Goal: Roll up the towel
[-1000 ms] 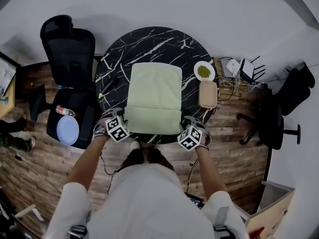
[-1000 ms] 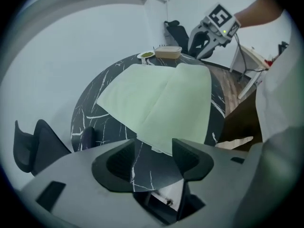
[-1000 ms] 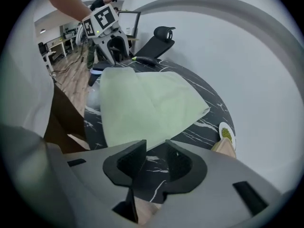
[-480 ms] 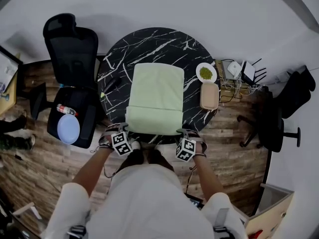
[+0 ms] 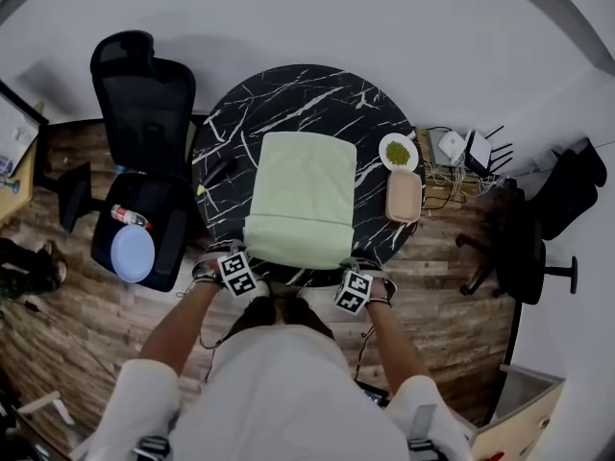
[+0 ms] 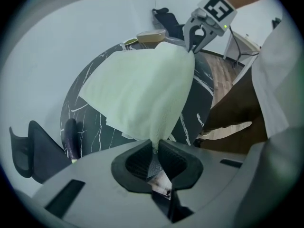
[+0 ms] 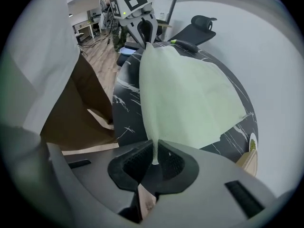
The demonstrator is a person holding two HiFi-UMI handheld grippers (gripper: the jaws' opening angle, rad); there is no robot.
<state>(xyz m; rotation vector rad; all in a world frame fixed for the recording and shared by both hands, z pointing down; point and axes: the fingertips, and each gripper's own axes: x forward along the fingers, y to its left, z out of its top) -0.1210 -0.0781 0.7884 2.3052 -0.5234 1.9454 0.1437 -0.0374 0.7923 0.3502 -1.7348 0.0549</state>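
Beside towel (image 5: pixel 300 195), bowl (image 5: pixel 395 152), tan box (image 5: pixel 404 196), chair (image 5: pixel 144 94)

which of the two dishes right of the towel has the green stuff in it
The round white dish, the farther of the two, holds the green stuff. The tan oblong container just in front of it shows no green.

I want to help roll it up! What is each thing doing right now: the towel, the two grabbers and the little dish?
towel: spread flat on the table, not rolled yet, both near corners pinched.
left gripper: jaws have just been closing, now shut on the towel's near left corner.
right gripper: jaws have just been closing, now shut on the towel's near right corner.
small dish: upright, holding something green.
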